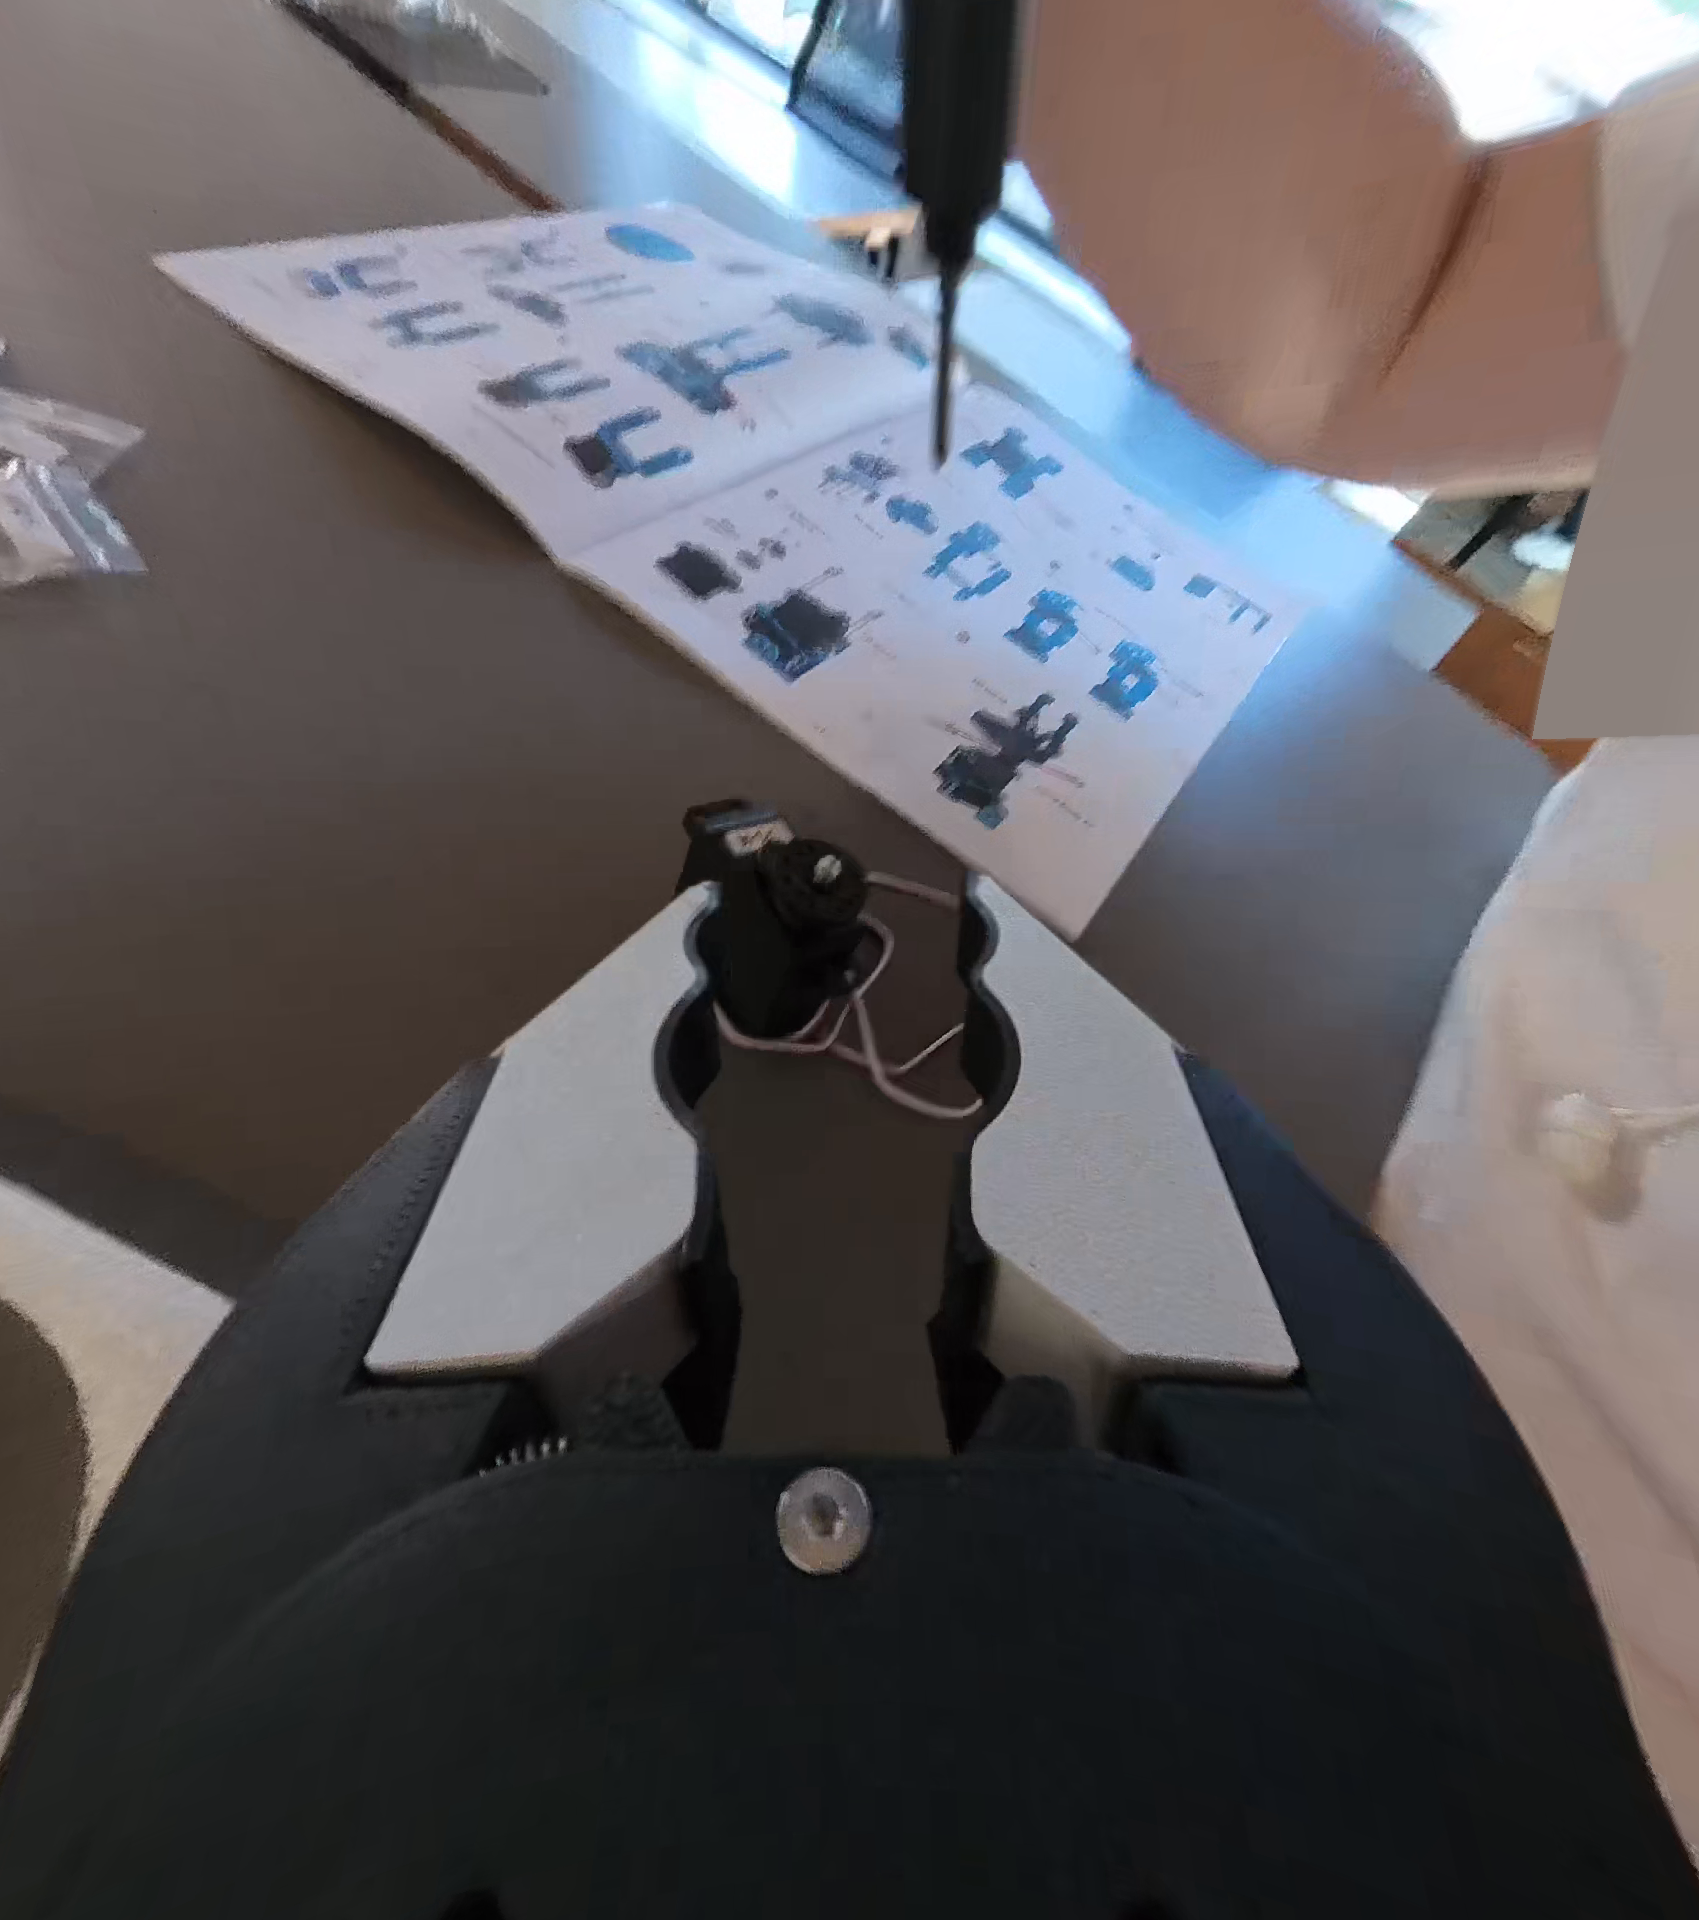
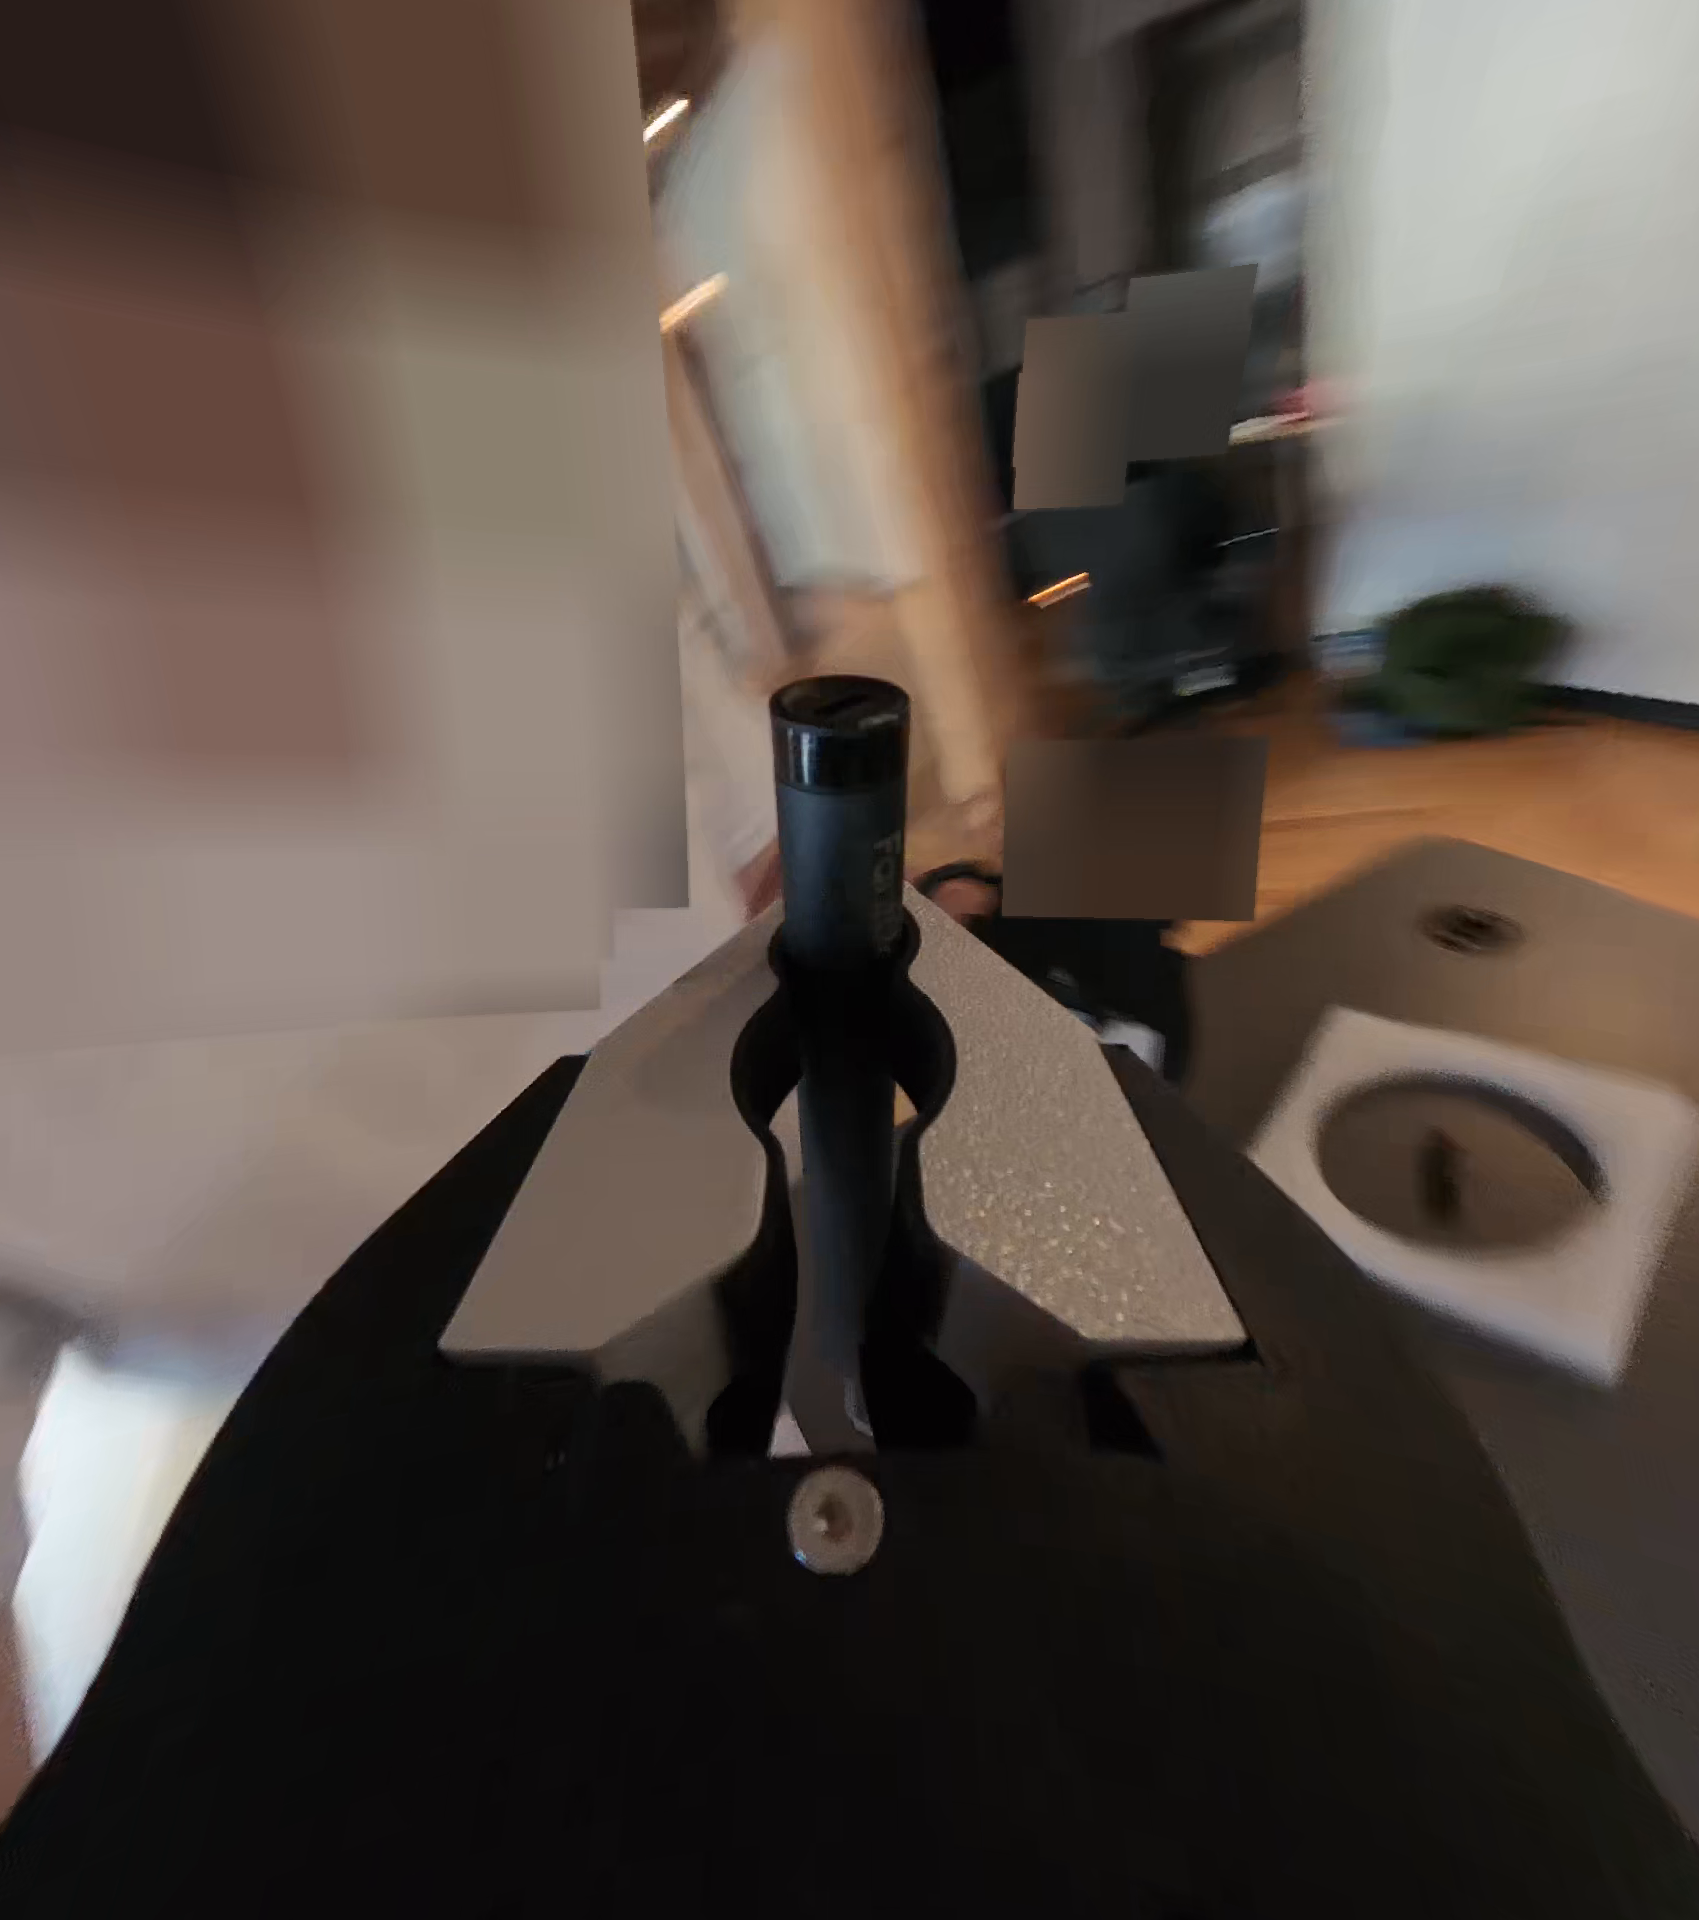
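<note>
In the left wrist view my left gripper (image 1: 834,904) is open just above the grey table (image 1: 253,831). A small black servo (image 1: 783,935) with thin white wires (image 1: 886,1049) stands between the fingertips, against the left finger (image 1: 575,1132) and apart from the right one. In the right wrist view my right gripper (image 2: 840,935) is shut on a black pen-shaped screwdriver (image 2: 834,821), cap end pointing away. The screwdriver also shows in the left wrist view (image 1: 949,156), its tip hanging over the printed sheet (image 1: 928,623).
The sheet with blue and black drawings lies open beyond the servo. Clear bags of small parts (image 1: 3,488) lie at the left. A white square holder with a round hole (image 2: 1479,1153) sits on the table (image 2: 1603,1558). A person in white cloth (image 1: 1655,1247) is at the right. Tip to tip, the grippers are about 20 centimetres apart.
</note>
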{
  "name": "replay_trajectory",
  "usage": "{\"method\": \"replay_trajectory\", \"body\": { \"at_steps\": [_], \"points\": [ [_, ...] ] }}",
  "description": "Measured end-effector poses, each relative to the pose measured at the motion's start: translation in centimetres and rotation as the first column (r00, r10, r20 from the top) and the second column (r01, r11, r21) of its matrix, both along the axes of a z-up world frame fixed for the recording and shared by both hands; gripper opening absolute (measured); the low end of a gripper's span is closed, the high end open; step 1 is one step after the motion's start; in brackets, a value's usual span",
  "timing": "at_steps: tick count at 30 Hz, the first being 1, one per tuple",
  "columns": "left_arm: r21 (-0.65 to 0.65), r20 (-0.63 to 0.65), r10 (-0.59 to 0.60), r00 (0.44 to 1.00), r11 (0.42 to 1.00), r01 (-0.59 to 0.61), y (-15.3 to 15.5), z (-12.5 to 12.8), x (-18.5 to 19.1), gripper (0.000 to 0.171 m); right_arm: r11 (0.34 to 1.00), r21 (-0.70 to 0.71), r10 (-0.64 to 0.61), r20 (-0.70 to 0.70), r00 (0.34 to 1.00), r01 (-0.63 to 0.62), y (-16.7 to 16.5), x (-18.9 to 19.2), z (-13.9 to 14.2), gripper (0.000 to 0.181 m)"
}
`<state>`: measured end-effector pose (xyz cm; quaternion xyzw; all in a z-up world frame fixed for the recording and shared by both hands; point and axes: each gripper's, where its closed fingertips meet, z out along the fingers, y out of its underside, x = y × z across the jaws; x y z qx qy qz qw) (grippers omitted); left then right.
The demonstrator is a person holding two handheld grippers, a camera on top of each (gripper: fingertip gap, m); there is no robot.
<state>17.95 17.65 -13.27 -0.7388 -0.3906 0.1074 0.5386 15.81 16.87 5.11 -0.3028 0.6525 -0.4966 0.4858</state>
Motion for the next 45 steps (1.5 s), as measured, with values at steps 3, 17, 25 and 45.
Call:
{"method": "replay_trajectory", "body": {
  "at_steps": [3, 17, 25, 45],
  "points": [
    [0.135, -0.059, -0.041, 0.997, 0.990, 0.049, 0.8, 3.5, -0.4, 0.036, 0.964, 0.105, -0.255, 0.113, 0.960, 0.244, -0.8, -1.7, -0.3, 0.008],
    [0.587, -0.059, -0.407, 0.911, 0.724, 0.362, 1.7, 10.3, -2.8, 0.009, 0.807, 0.254, -0.591, 0.325, 0.739, 0.533, -5.8, -1.2, -3.4, 0.008],
    [0.353, 0.383, -0.211, 0.899, 0.933, 0.068, -3.1, 3.7, -3.9, 0.009, 0.555, 0.214, -0.831, 0.107, 0.545, 0.804, -3.4, -6.4, -7.9, 0.031],
    [-0.205, 0.685, 0.274, 0.676, 0.962, -0.181, -4.5, -5.4, -5.0, 0.010, 0.482, 0.022, -0.760, -0.487, 0.430, 0.876, 0.3, 1.8, -17.3, 0.007]
  ]
}}
